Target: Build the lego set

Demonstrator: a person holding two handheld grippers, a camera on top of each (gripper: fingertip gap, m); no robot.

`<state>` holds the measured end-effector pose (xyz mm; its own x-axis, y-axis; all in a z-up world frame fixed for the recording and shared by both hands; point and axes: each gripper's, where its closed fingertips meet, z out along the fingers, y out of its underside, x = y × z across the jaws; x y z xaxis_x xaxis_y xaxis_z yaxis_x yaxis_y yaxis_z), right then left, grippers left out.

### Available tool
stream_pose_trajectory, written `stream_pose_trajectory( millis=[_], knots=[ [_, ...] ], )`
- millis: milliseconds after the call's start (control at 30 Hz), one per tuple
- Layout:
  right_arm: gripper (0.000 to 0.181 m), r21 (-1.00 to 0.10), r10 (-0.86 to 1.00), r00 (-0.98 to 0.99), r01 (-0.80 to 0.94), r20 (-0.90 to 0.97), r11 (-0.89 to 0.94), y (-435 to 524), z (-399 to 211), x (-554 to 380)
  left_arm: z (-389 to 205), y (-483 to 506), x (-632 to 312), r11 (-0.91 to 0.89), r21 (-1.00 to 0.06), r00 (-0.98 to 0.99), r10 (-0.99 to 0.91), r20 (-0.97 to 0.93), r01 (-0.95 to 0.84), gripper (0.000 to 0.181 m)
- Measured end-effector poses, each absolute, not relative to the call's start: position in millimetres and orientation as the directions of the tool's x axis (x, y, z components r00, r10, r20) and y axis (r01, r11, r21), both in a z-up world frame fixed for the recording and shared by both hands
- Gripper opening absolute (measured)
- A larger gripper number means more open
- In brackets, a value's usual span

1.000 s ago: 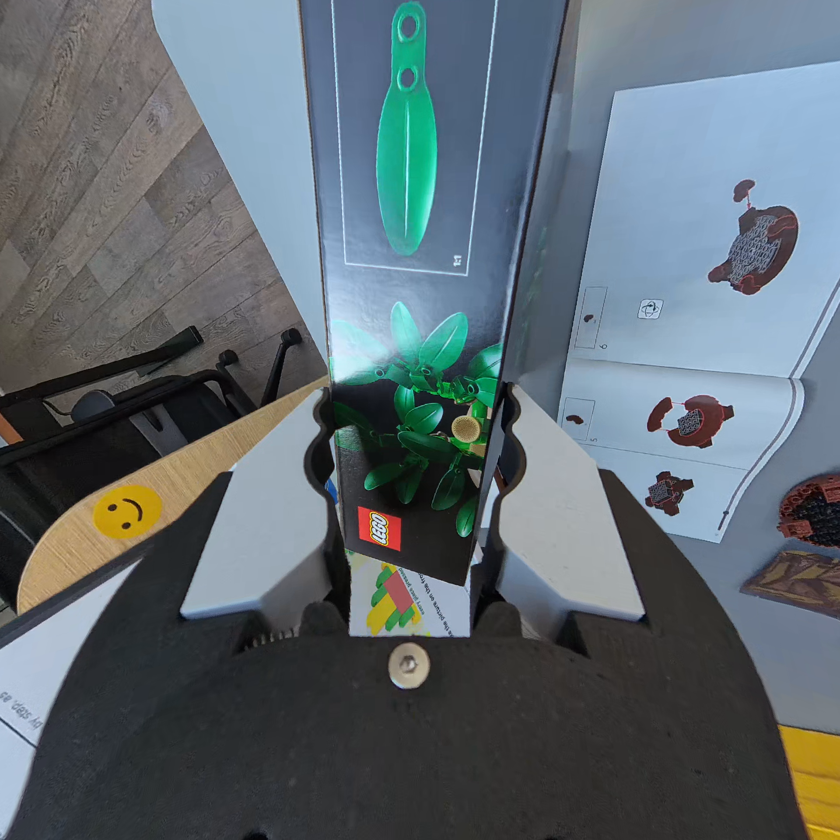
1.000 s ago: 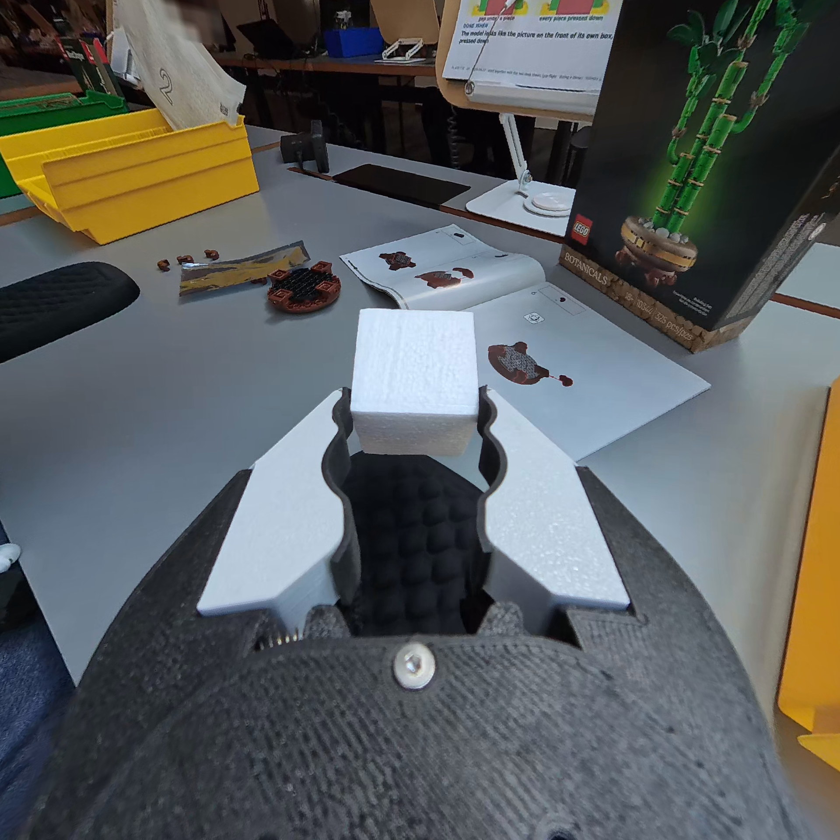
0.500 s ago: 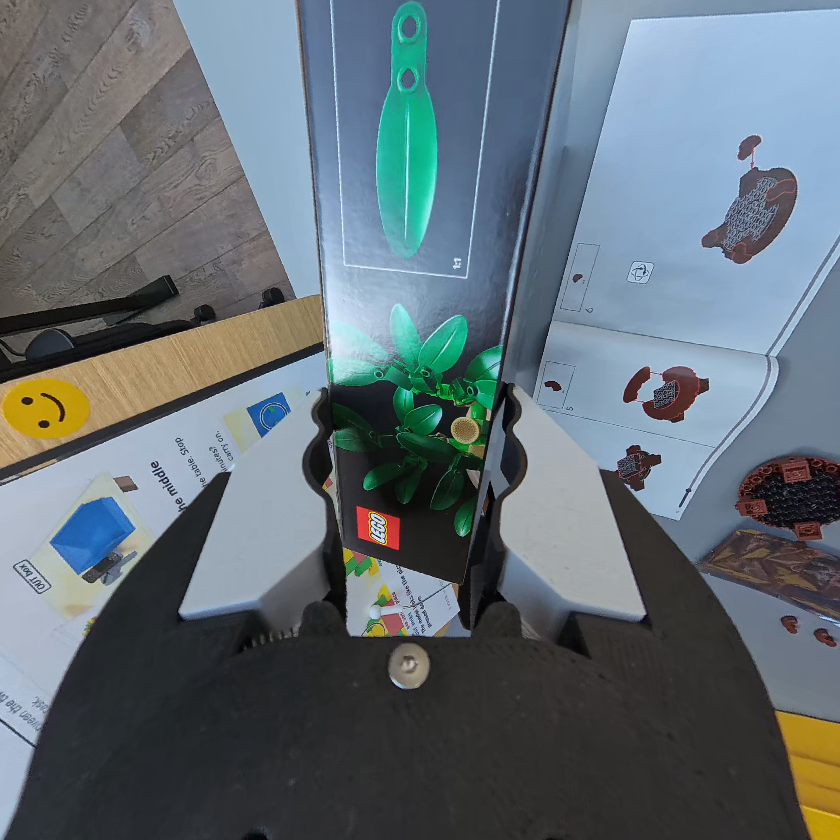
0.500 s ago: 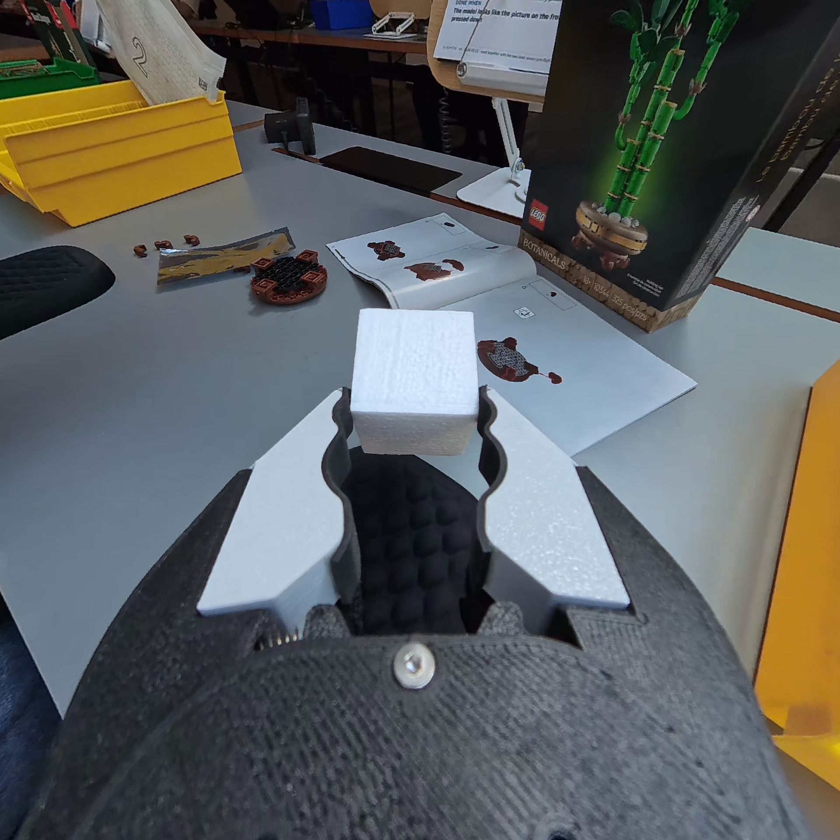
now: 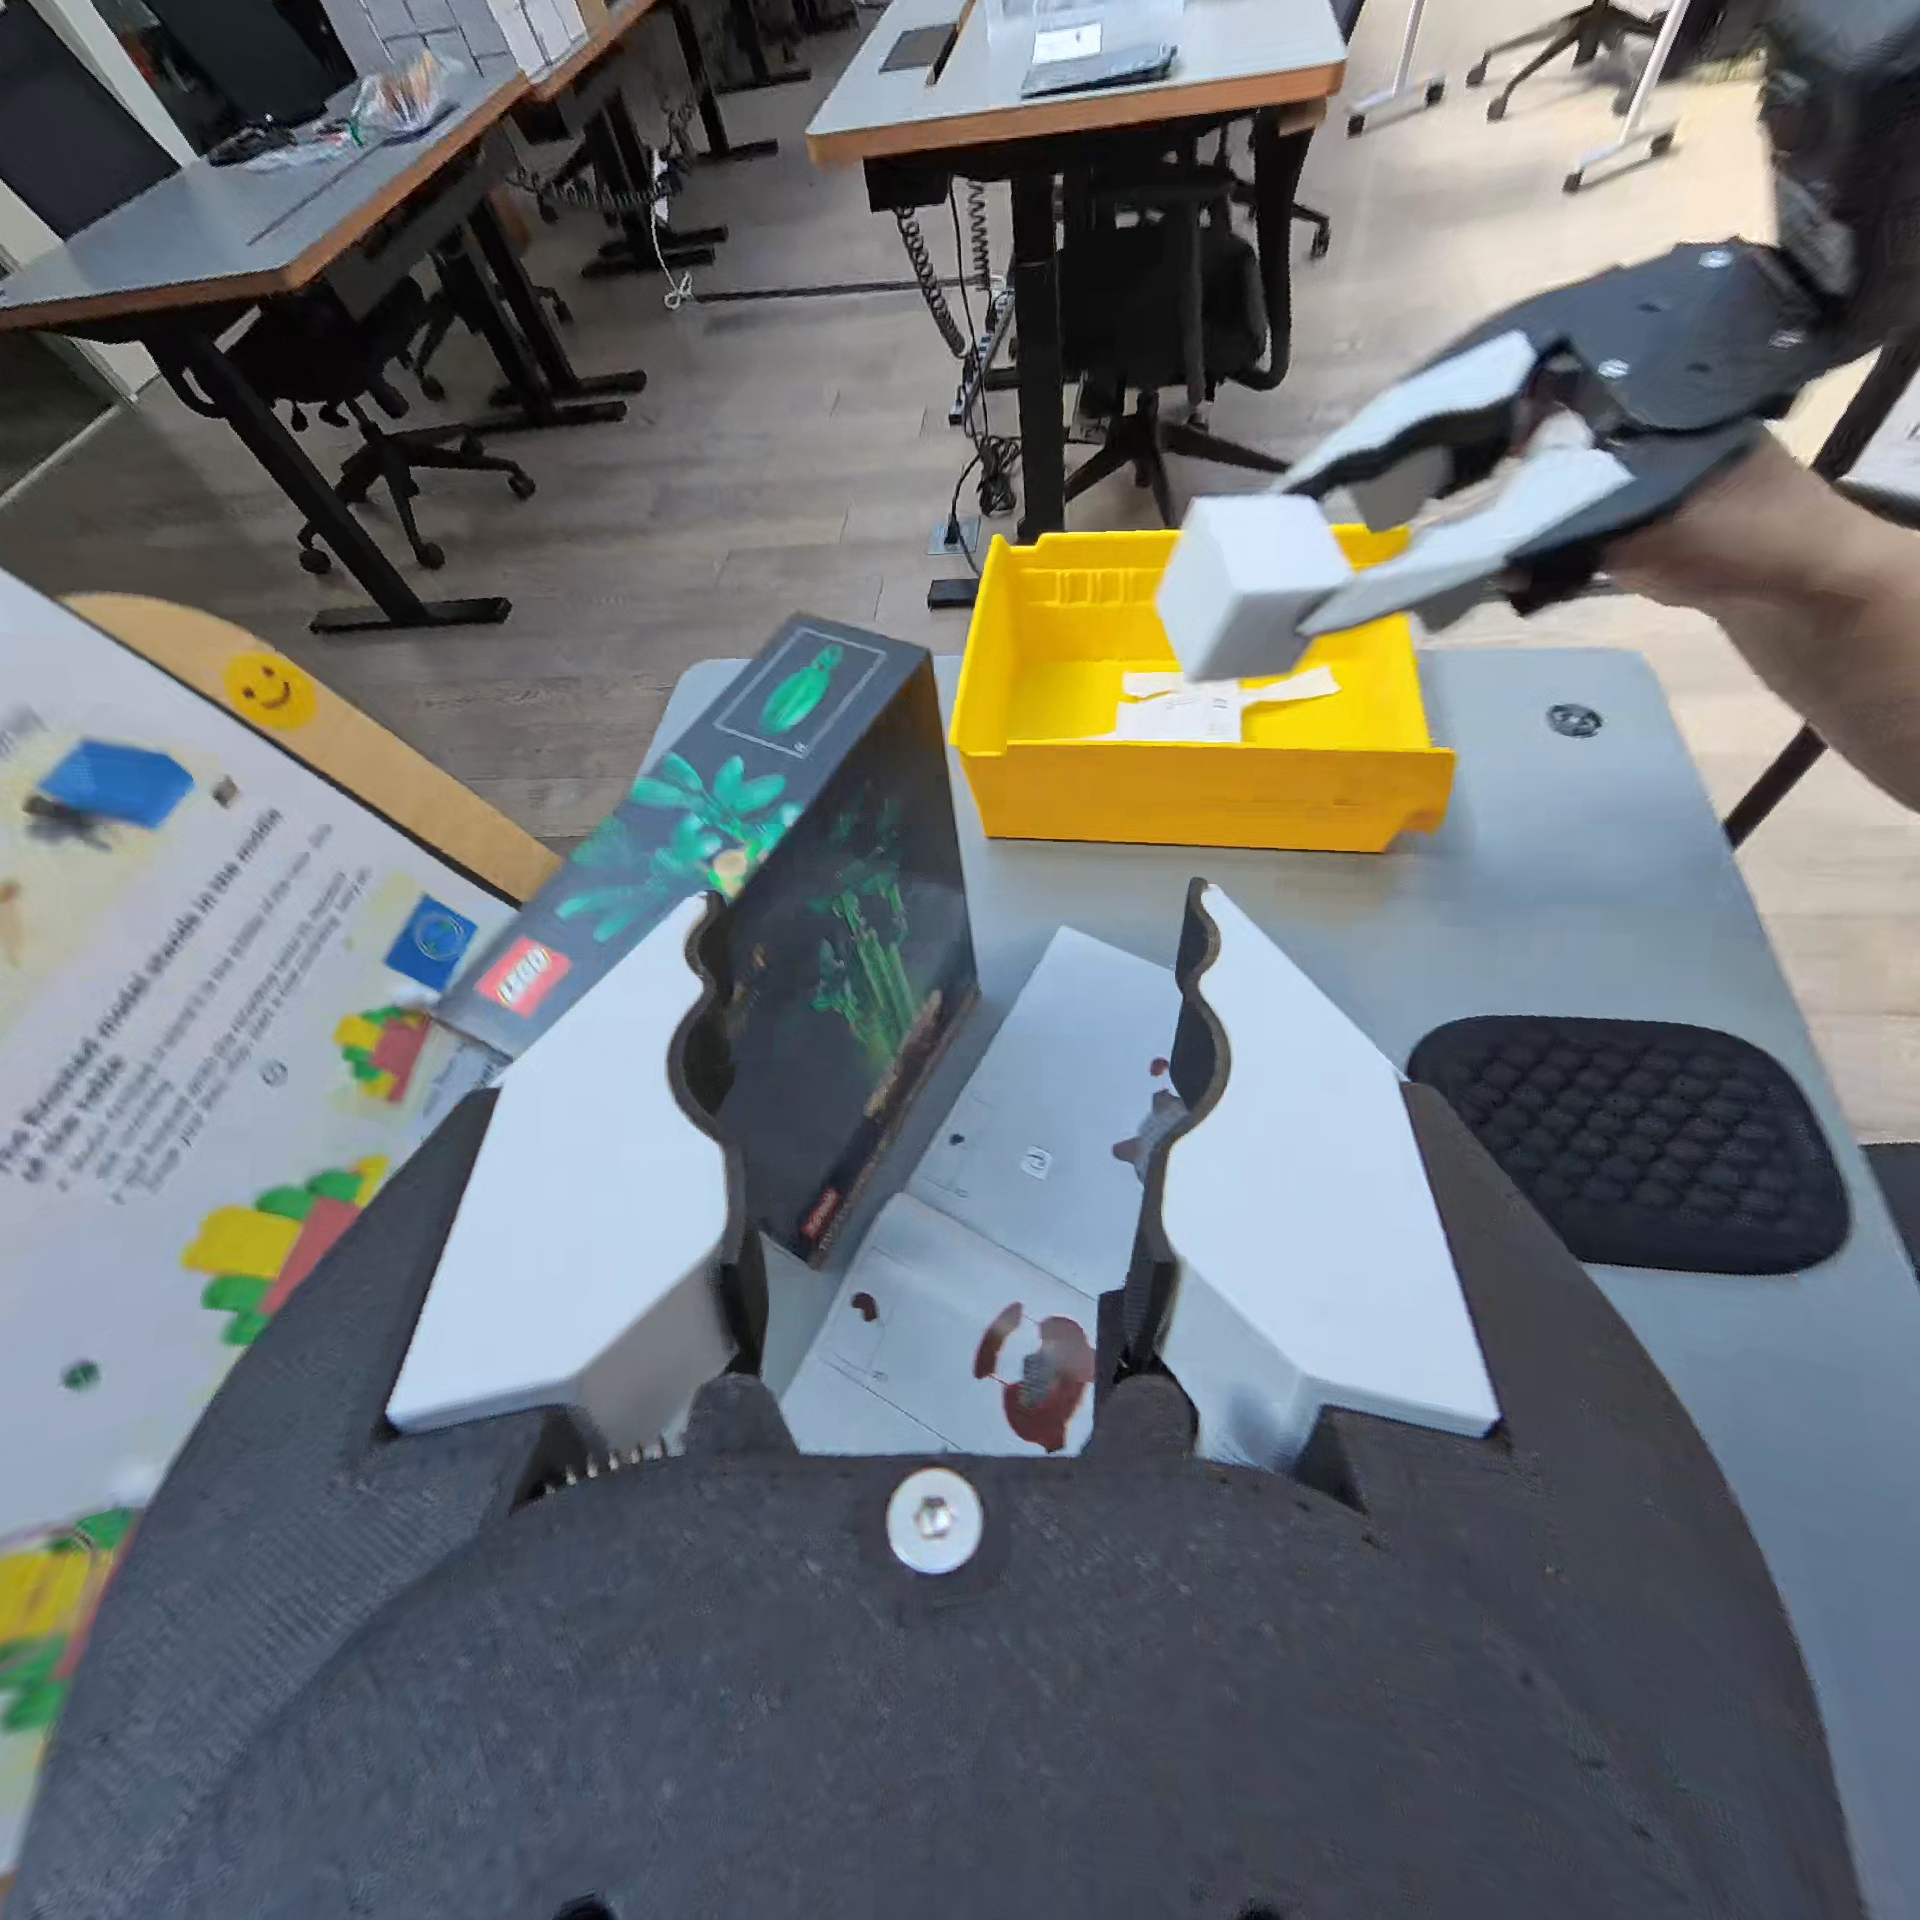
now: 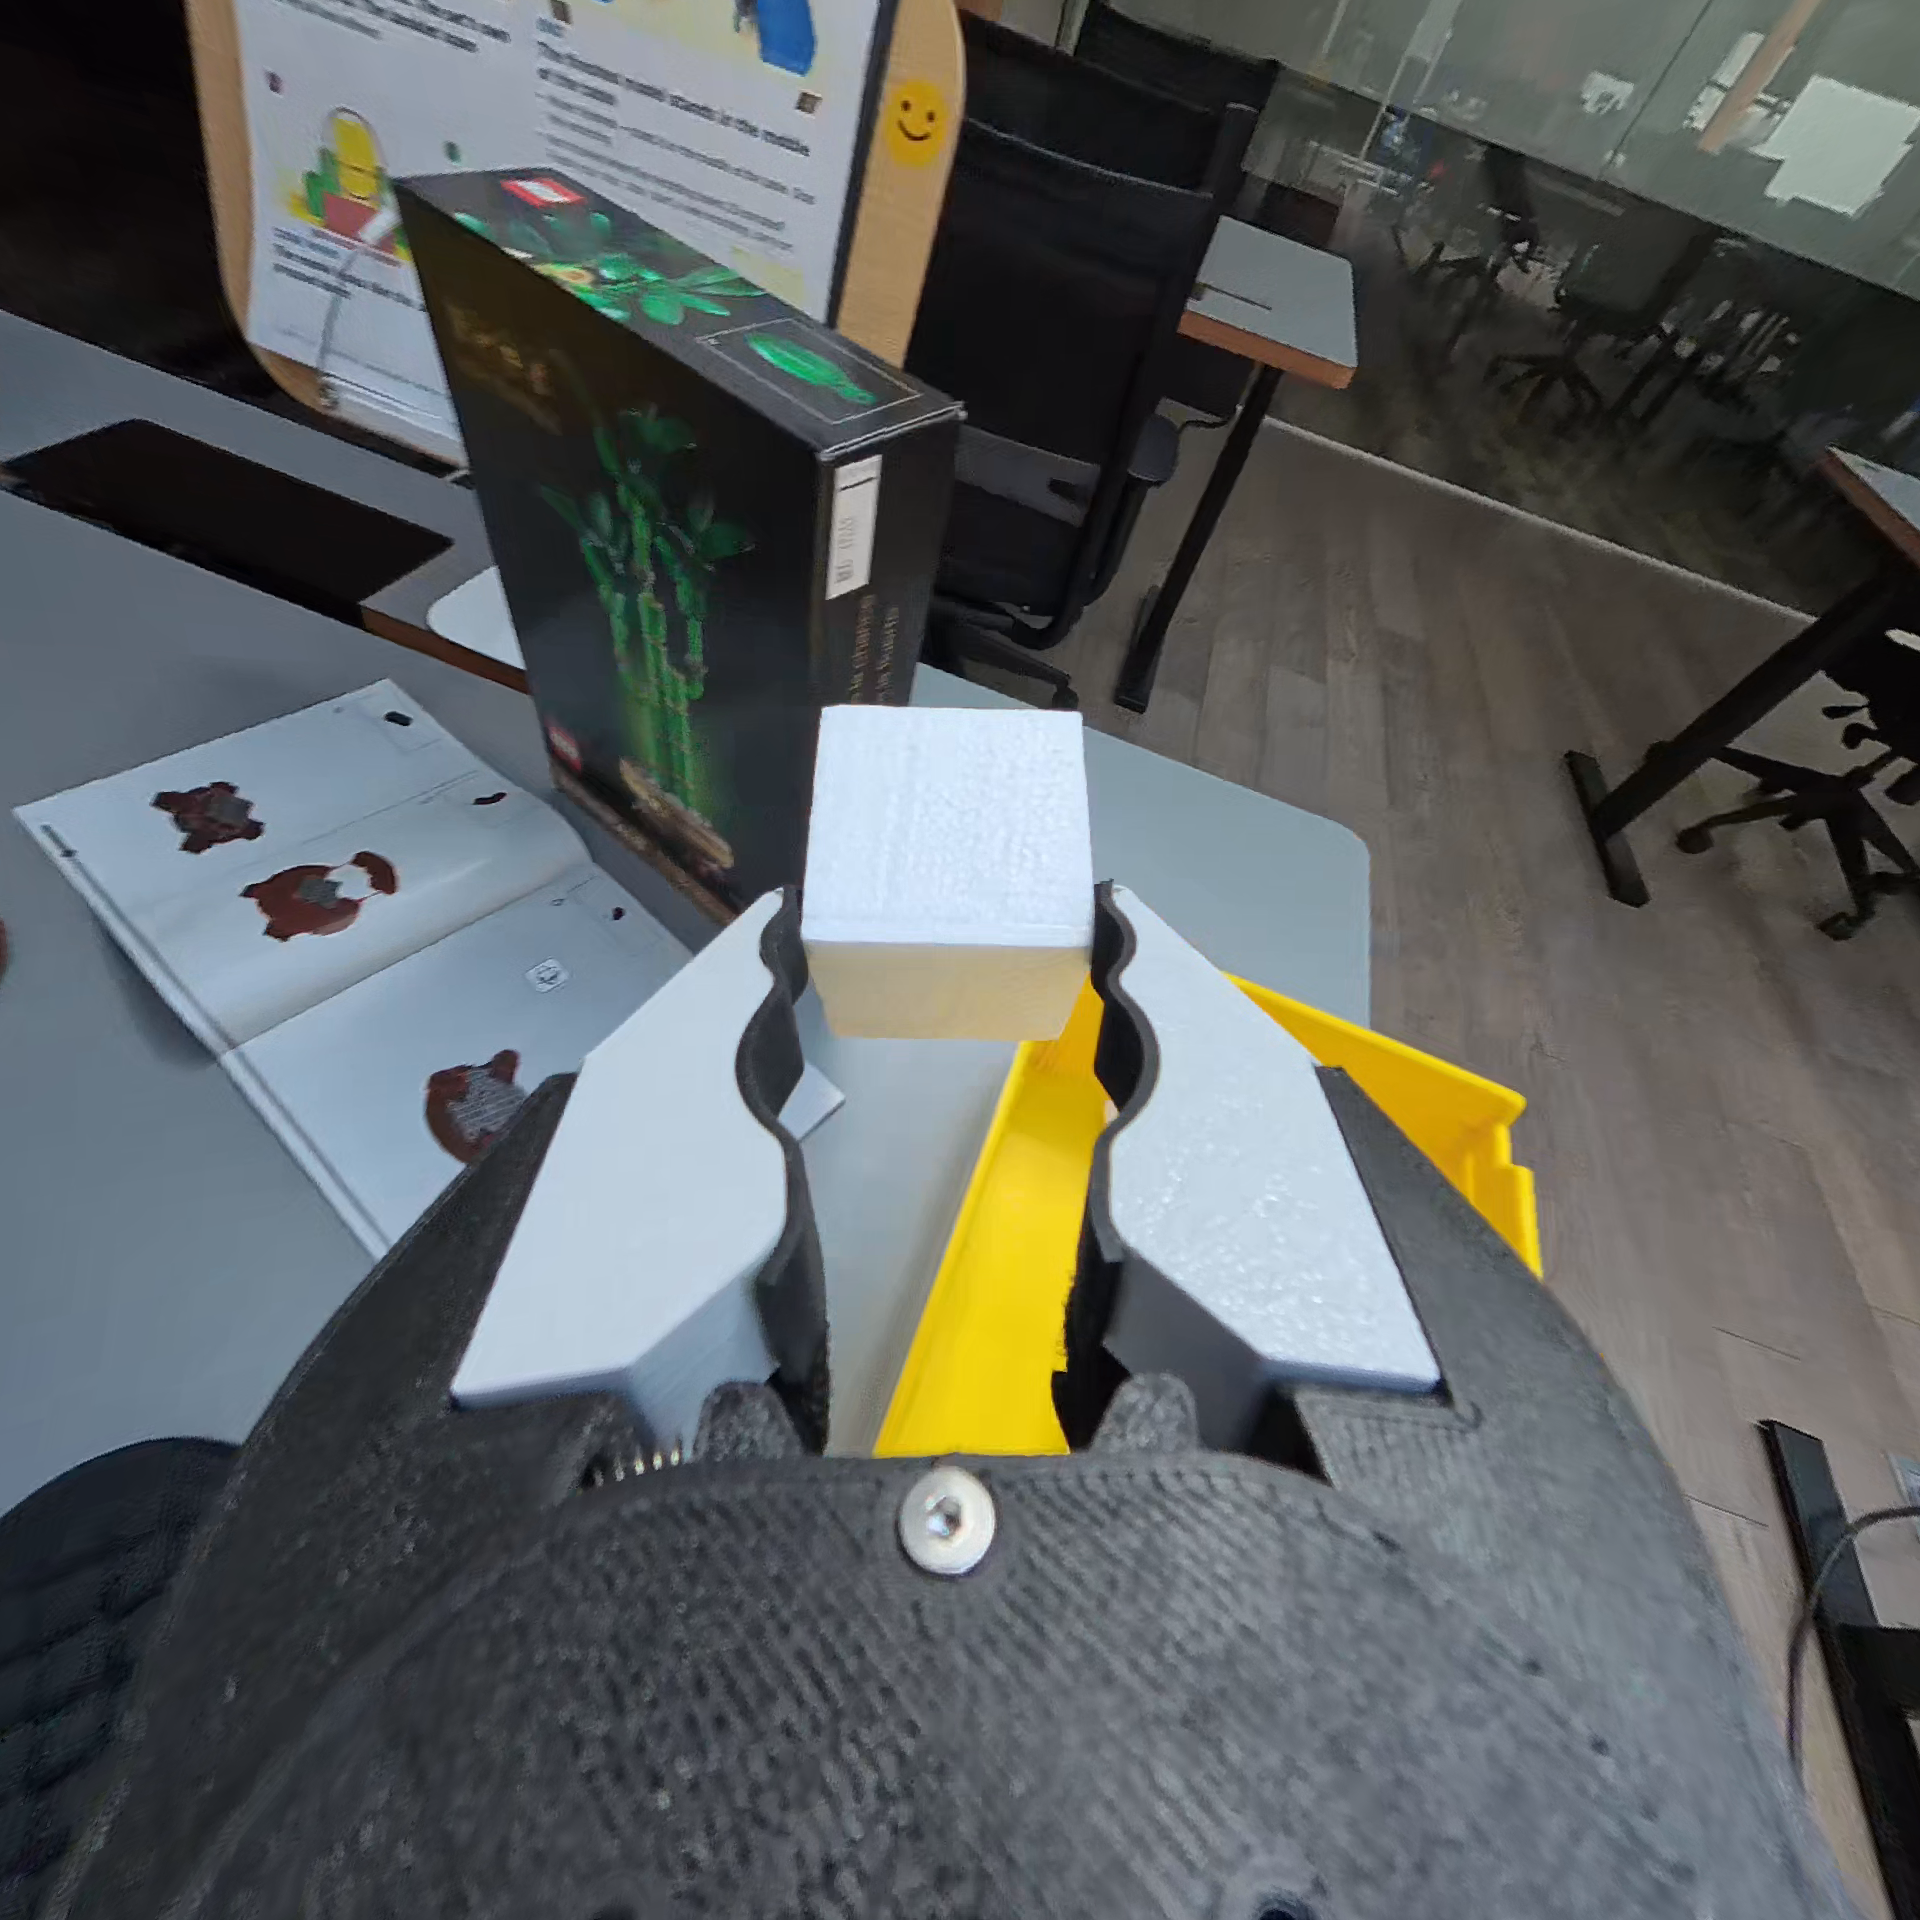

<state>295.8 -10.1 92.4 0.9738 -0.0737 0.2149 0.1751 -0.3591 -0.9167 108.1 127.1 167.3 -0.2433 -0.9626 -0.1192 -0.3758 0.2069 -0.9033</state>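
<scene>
Black mat (image 5: 1631, 1143), office desks (image 5: 1081, 73), chairs (image 6: 1060, 343)

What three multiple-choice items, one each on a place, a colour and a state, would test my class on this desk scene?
1. Where does the set's box stand?
A. upright on the grey table, beside the open booklet
B. inside the bin
C. on the floor

2. What colour is the bin?
A. blue
B. yellow
C. green

3. What is the right gripper doing?
A. hanging open and empty
B. gripping the booklet
C. shut on a white foam cube

Key: 1 A, its base rests on the tabletop by the pages; 2 B, its walls are plainly yellow; 3 C, the cube sits clamped between both fingertips.
</scene>
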Motion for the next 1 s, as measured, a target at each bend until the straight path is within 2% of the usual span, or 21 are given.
stream_pose_trajectory(
  millis=[67,200,400,533,700,767,1000],
  knots=[
    [0.055,-0.891,-0.112,0.967,0.161,0.228,-0.424,19,96,340,144,117,58,0.130,-0.918,-0.187,-0.980,-0.063,-0.374,0.080],
    [0.055,-0.871,-0.210,0.966,0.027,0.149,-0.490,89,84,416,102,99,-34,-0.020,-0.936,-0.045,-0.998,0.039,-0.351,0.074],
    [0.055,-0.781,-0.337,0.941,-0.226,-0.021,-0.582,186,10,494,95,77,-133,-0.251,-0.945,0.121,-0.966,0.229,-0.209,0.074],
    [0.055,-0.716,-0.385,0.923,-0.270,-0.002,-0.644,219,-40,527,115,81,-186,-0.251,-0.960,0.251,-0.944,0.214,-0.125,0.076],
    [0.055,-0.674,-0.407,0.913,-0.283,0.029,-0.682,241,-74,546,123,92,-227,-0.220,-0.968,0.398,-0.904,0.156,-0.121,0.078],
    [0.055,-0.651,-0.417,0.906,-0.273,0.074,-0.708,241,-86,554,126,96,-234,-0.215,-0.970,0.419,-0.895,0.151,-0.111,0.077],
    [0.055,-0.598,-0.415,0.908,-0.299,0.061,-0.743,239,-116,559,125,101,-232,-0.194,-0.971,0.414,-0.902,0.119,-0.142,0.076]
  ],
)
